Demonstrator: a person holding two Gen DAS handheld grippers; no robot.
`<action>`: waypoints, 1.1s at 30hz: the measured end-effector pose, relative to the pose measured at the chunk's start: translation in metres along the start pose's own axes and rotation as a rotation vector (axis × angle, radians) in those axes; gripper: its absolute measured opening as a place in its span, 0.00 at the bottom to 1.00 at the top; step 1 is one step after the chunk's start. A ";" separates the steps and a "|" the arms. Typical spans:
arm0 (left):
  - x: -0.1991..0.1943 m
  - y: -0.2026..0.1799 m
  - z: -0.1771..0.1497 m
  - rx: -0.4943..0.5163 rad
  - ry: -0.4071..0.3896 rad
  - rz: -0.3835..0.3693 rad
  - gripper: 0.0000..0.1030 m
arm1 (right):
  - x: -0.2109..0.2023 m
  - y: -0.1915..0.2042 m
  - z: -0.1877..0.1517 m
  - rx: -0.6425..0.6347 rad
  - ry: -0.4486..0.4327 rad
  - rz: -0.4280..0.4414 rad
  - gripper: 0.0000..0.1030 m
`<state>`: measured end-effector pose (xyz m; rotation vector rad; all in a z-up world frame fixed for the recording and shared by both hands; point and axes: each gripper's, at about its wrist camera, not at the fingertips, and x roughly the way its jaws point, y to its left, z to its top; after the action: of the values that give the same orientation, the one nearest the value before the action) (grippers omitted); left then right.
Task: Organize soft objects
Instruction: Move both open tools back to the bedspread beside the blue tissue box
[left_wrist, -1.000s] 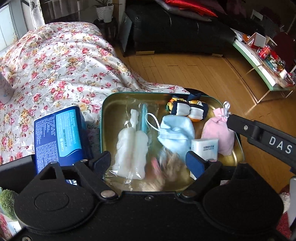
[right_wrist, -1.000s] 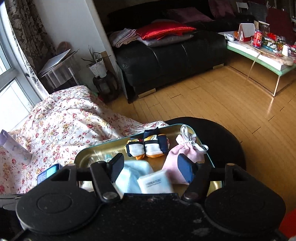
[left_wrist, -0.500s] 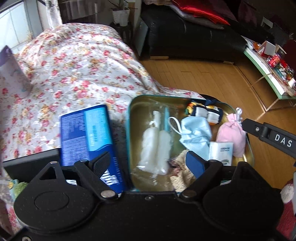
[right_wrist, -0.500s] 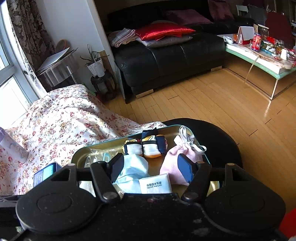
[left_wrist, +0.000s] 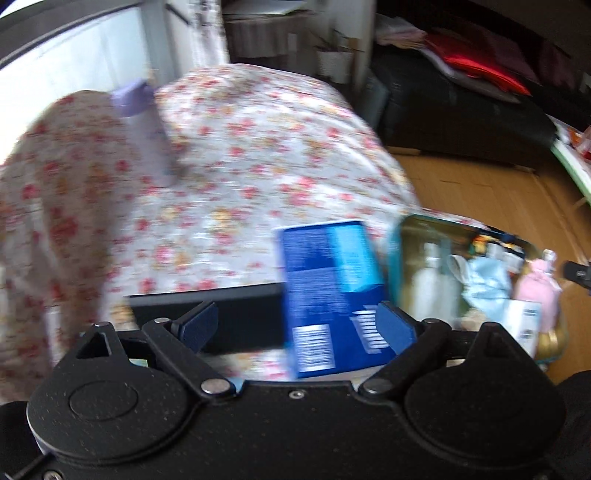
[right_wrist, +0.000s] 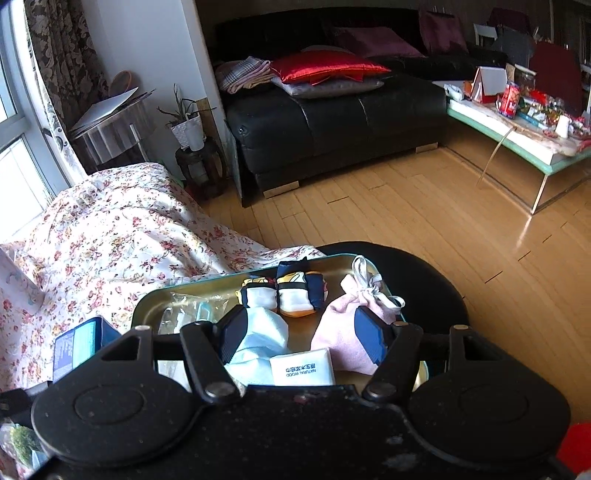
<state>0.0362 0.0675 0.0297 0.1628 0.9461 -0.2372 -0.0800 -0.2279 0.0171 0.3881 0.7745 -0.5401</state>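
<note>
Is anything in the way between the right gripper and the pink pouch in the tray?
Nothing visible. The open right gripper hangs just above the tray, and the pink pouch lies right by its right finger.

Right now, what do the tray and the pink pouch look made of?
Tray: probably metal; glossy gold inside with reflections, thin teal rolled rim. Pink pouch: soft matte fabric, maybe felt or flannel; it slumps, gathered by a white drawstring.

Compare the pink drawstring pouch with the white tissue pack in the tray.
The pink drawstring pouch is soft fabric, tied at its neck with a white cord; the white tissue pack is flat, rectangular and printed. The pouch is the larger and lies right of the pack. Both lie in the gold tray.
</note>
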 end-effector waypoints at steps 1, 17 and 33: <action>-0.002 0.009 -0.001 -0.011 -0.005 0.021 0.87 | -0.001 0.000 0.000 -0.006 -0.005 -0.002 0.62; -0.001 0.135 -0.009 -0.168 -0.005 0.210 0.88 | -0.033 0.032 -0.010 -0.213 -0.169 -0.050 0.74; 0.015 0.183 -0.010 -0.217 -0.038 0.174 0.88 | -0.094 0.103 -0.066 -0.218 -0.266 0.361 1.00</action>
<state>0.0861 0.2443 0.0180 0.0405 0.9079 0.0233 -0.1111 -0.0828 0.0571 0.2390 0.4846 -0.1604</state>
